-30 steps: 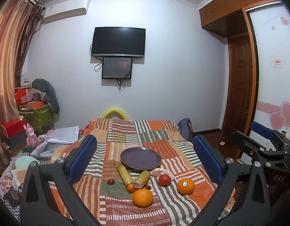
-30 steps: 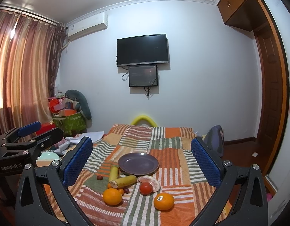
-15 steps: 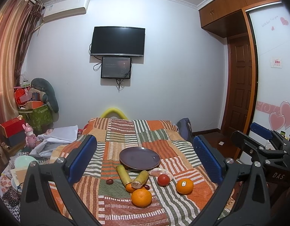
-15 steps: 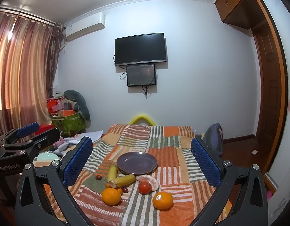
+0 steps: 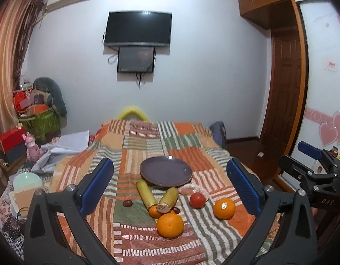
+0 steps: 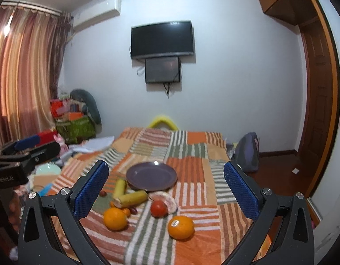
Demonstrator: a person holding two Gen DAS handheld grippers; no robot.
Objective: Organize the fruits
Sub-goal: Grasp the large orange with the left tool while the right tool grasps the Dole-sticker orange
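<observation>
Since a second ago both views have eased slightly nearer the fruit. The left gripper [image 5: 170, 182] and right gripper [image 6: 165, 185] hover with fingers spread wide, holding nothing. Between them, on the striped patchwork bed [image 5: 134, 152], lie two oranges [image 5: 170, 224], a tomato [image 5: 197, 200] and two sugarcane pieces [image 5: 146, 193], just near of an unfilled purple plate [image 5: 166, 171]. Beyond, a television [image 5: 137, 28] hangs on the far wall; curtains [image 6: 24, 77] hang left.

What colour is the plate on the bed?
The plate is dark purple, with nothing on it; it shows best in the left wrist view.
</observation>
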